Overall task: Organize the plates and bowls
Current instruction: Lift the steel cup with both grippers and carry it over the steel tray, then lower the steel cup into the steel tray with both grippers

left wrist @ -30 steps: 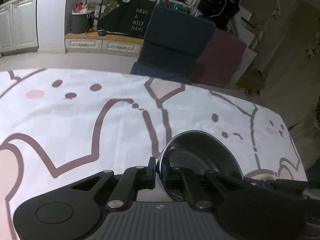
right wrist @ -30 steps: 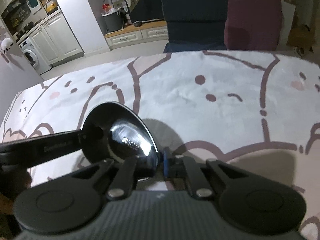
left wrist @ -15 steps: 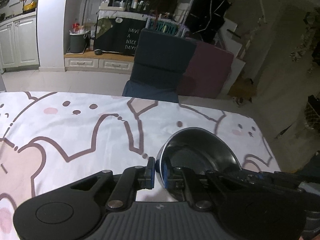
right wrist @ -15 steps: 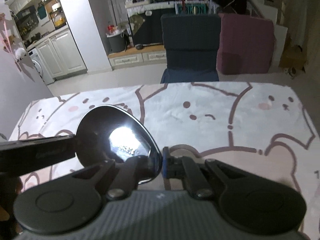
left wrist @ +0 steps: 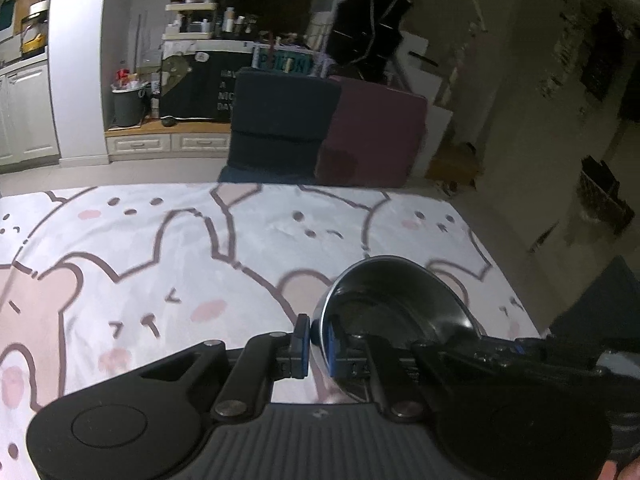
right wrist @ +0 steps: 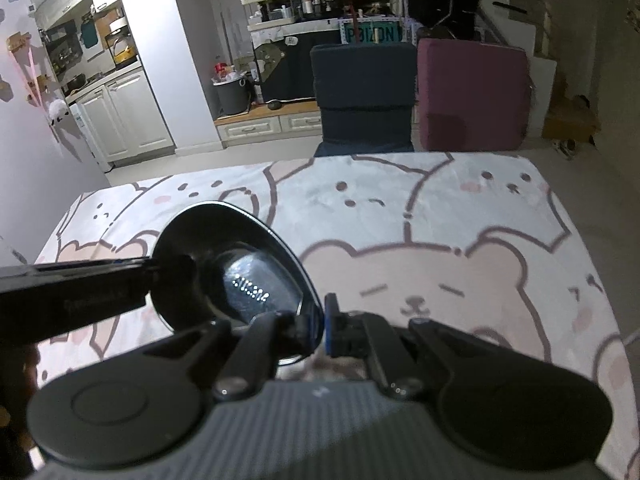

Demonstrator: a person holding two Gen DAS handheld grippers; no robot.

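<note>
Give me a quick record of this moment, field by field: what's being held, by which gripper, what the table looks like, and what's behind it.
held item: steel bowl, gripped on its rim from both sides
left gripper: shut on the bowl's rim
right gripper: shut on the opposite rim
bowl position: lifted above the table, tilted
table: covered with a white and pink bear-print cloth
other dishes: none visible in these views
behind table: dark blue chair, maroon chair, white kitchen cabinets

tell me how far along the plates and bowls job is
Nothing looks put away yet. In hand: one steel bowl, its rim pinched by both the left gripper and the right gripper, held above the tablecloth. Left: setting it down; no other dishes or stack show.
</note>
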